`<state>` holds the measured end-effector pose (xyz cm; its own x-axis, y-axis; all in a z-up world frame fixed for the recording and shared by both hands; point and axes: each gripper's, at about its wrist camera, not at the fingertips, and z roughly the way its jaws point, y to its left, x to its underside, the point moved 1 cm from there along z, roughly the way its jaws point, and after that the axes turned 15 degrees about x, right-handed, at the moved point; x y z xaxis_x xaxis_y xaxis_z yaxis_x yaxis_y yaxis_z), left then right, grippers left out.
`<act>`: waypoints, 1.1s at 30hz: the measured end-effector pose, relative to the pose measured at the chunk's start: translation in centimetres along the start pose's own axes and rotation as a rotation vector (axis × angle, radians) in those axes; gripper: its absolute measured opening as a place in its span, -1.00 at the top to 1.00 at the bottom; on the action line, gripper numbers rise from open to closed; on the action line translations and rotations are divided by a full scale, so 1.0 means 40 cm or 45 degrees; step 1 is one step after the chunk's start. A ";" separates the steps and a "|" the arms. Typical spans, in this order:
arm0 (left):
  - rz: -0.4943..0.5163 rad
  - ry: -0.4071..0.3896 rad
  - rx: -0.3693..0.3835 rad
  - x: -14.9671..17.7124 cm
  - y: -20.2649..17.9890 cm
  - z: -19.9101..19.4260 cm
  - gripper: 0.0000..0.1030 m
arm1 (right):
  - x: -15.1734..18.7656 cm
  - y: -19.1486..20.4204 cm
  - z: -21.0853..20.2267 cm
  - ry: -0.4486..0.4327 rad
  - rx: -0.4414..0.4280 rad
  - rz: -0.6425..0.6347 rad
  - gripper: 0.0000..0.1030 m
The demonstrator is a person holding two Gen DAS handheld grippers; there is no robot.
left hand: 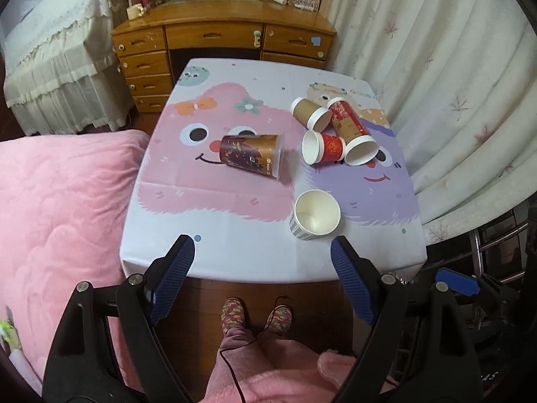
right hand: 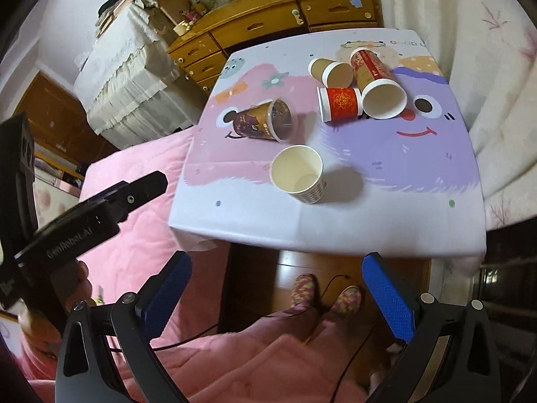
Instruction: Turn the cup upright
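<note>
A white paper cup (left hand: 315,215) (right hand: 298,173) stands upright near the table's front edge. A clear plastic cup with a brown print (left hand: 251,156) (right hand: 263,121) lies on its side mid-table. Three more lie on their sides at the back right: a brown cup (left hand: 310,112) (right hand: 330,70), a short red cup (left hand: 324,147) (right hand: 340,103) and a tall red cup (left hand: 352,131) (right hand: 377,82). My left gripper (left hand: 263,252) is open and empty, held before the table's front edge. My right gripper (right hand: 275,268) is open and empty, below that edge.
The table (left hand: 235,255) (right hand: 369,228) has a cartoon cloth. A pink bed (left hand: 60,201) is to the left, a wooden desk (left hand: 214,37) behind, curtains (left hand: 453,84) to the right. The person's knees and slippers (left hand: 256,315) are below. The left gripper's body (right hand: 84,215) shows in the right wrist view.
</note>
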<state>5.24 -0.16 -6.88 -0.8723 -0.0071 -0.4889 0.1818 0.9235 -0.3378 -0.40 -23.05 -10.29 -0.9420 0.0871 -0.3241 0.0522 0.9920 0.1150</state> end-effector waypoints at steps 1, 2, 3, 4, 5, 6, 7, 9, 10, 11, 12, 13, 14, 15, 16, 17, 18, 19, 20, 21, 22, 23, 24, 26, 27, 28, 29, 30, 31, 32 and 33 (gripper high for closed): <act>-0.002 -0.008 0.002 0.000 -0.006 -0.017 -0.59 | 0.007 0.005 -0.027 -0.018 0.007 0.011 -0.99; -0.005 -0.017 0.002 -0.001 -0.013 -0.035 -0.59 | 0.011 0.009 -0.049 -0.042 0.009 0.014 -0.99; -0.005 -0.030 0.007 -0.001 -0.019 -0.050 -0.59 | 0.015 0.013 -0.074 -0.070 0.015 0.017 -0.99; 0.004 -0.054 0.006 0.001 -0.029 -0.071 -0.59 | 0.019 0.016 -0.098 -0.104 0.028 0.021 -0.99; 0.018 -0.073 0.001 0.002 -0.036 -0.084 -0.59 | 0.021 0.018 -0.123 -0.137 0.051 0.031 -0.99; 0.039 -0.093 -0.010 0.004 -0.045 -0.096 -0.59 | 0.026 0.020 -0.148 -0.179 0.085 0.043 -0.99; 0.071 -0.114 -0.025 0.010 -0.057 -0.109 -0.59 | 0.031 0.021 -0.168 -0.206 0.102 0.052 -0.99; 0.107 -0.147 -0.047 0.017 -0.071 -0.126 -0.59 | 0.044 0.025 -0.207 -0.271 0.158 0.079 -0.99; 0.113 -0.158 -0.057 0.018 -0.073 -0.129 -0.59 | 0.049 0.028 -0.220 -0.295 0.180 0.091 -0.99; 0.121 -0.174 -0.060 0.024 -0.077 -0.136 -0.59 | 0.058 0.034 -0.237 -0.325 0.214 0.098 -0.99; 0.125 -0.191 -0.064 0.028 -0.080 -0.142 -0.62 | 0.066 0.039 -0.250 -0.353 0.236 0.093 -0.99; 0.129 -0.211 -0.078 0.034 -0.082 -0.150 -0.64 | 0.077 0.047 -0.263 -0.380 0.266 0.079 -0.99; 0.131 -0.220 -0.092 0.037 -0.083 -0.153 -0.66 | 0.087 0.053 -0.276 -0.403 0.286 0.067 -0.99; 0.135 -0.236 -0.117 0.041 -0.084 -0.160 -0.68 | 0.094 0.057 -0.286 -0.421 0.290 0.065 -0.99; 0.144 -0.258 -0.142 0.045 -0.087 -0.169 -0.69 | 0.102 0.059 -0.295 -0.437 0.290 0.078 -0.99; 0.148 -0.266 -0.148 0.044 -0.088 -0.167 -0.76 | 0.109 0.060 -0.301 -0.449 0.295 0.096 -0.99; 0.155 -0.275 -0.159 0.045 -0.089 -0.169 -0.88 | 0.115 0.055 -0.310 -0.459 0.298 0.119 -0.99; 0.162 -0.283 -0.171 0.046 -0.089 -0.171 -0.95 | 0.121 0.052 -0.315 -0.463 0.299 0.133 -0.99; 0.165 -0.289 -0.183 0.047 -0.089 -0.173 -0.99 | 0.128 0.046 -0.317 -0.461 0.298 0.144 -0.99; 0.171 -0.296 -0.193 0.048 -0.089 -0.177 -0.99 | 0.130 0.044 -0.314 -0.451 0.296 0.147 -0.99; 0.177 -0.302 -0.195 0.049 -0.092 -0.182 -0.99 | 0.131 0.046 -0.310 -0.436 0.295 0.144 -0.99; 0.182 -0.302 -0.198 0.048 -0.091 -0.182 -0.99 | 0.129 0.047 -0.303 -0.420 0.303 0.144 -0.99; 0.186 -0.302 -0.200 0.047 -0.091 -0.183 -0.99 | 0.131 0.048 -0.305 -0.410 0.303 0.143 -0.99; 0.186 -0.299 -0.200 0.046 -0.092 -0.179 -0.99 | 0.121 0.047 -0.294 -0.412 0.297 0.149 -0.99; 0.183 -0.301 -0.202 0.046 -0.093 -0.179 -0.99 | 0.120 0.046 -0.297 -0.424 0.299 0.153 -0.99; 0.183 -0.302 -0.204 0.046 -0.093 -0.179 -0.99 | 0.119 0.045 -0.303 -0.435 0.297 0.154 -0.99; 0.180 -0.304 -0.206 0.046 -0.092 -0.180 -0.99 | 0.116 0.045 -0.303 -0.439 0.297 0.153 -0.99; 0.176 -0.307 -0.209 0.045 -0.093 -0.183 -0.99 | 0.110 0.047 -0.298 -0.440 0.297 0.153 -0.99; 0.174 -0.310 -0.210 0.045 -0.093 -0.183 -0.99 | 0.110 0.047 -0.298 -0.437 0.294 0.152 -0.99; 0.174 -0.310 -0.209 0.041 -0.090 -0.177 -0.99 | 0.106 0.047 -0.298 -0.435 0.293 0.150 -0.99; 0.177 -0.310 -0.212 0.040 -0.092 -0.178 -0.99 | 0.104 0.048 -0.301 -0.436 0.293 0.149 -0.99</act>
<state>-0.05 -0.85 -0.69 -0.7068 0.0504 -0.7056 0.1974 0.9719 -0.1283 -8.20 -21.88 -0.13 -0.7631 0.1868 -0.6187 0.2610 0.9649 -0.0305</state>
